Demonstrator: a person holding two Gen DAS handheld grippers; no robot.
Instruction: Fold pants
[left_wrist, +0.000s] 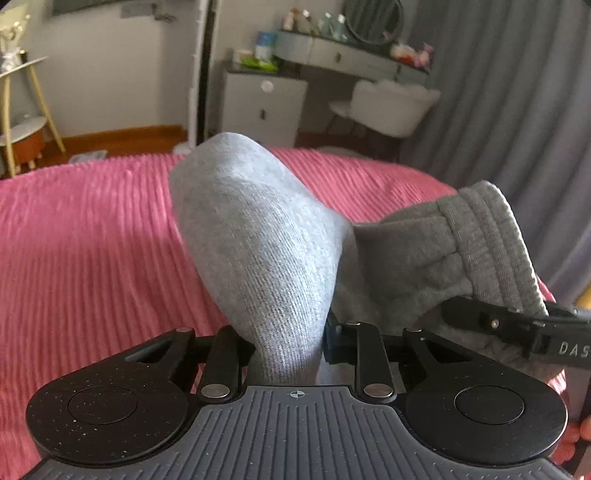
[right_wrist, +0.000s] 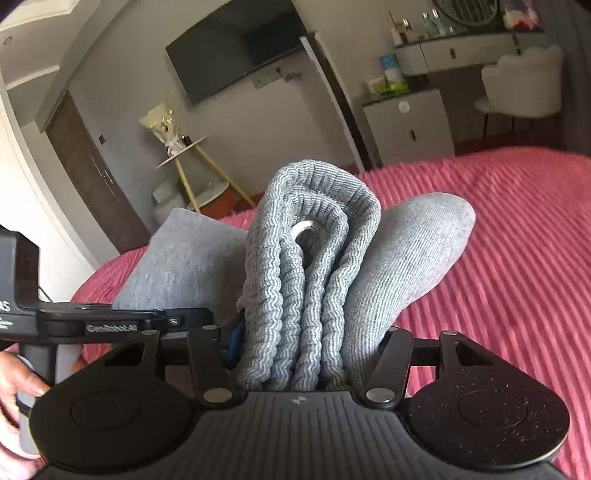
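A: Start close in. What has the left gripper (left_wrist: 286, 354) got?

B: Its jaws are pinched on a fold of the grey pants (left_wrist: 258, 236). The smooth light-grey cloth rises out from between them in a tall rounded bulge, lifted above the bed.

A: And the right gripper (right_wrist: 306, 365)?

B: Clamped too, but on a much thicker bundle: the ribbed waistband (right_wrist: 314, 266) is doubled over several times between its jaws, with a bit of white drawstring (right_wrist: 301, 230) peeking from the middle of the folds. Smoother cloth of the pants bulges out on either side of it.

A: Can each see the other?

B: Yes. From the left wrist, the other gripper's black finger comes in from the right edge, under the waistband. From the right wrist, the left tool sits at the left edge, and part of a hand (right_wrist: 18, 387) wraps its handle.

A: So the pants hang between the two?

B: Held by both, bunched, over the pink ribbed bedspread (left_wrist: 92, 240). How much of them rests on it I cannot tell.

A: Further back?

B: A white cabinet (left_wrist: 264, 107) and a dressing table with a round mirror (left_wrist: 373, 18), a white chair (left_wrist: 391, 107), grey curtains (left_wrist: 498, 92). The right wrist view also shows a wall television (right_wrist: 229, 59), a dark door (right_wrist: 92, 173) and a side table with gold legs (right_wrist: 199, 173).
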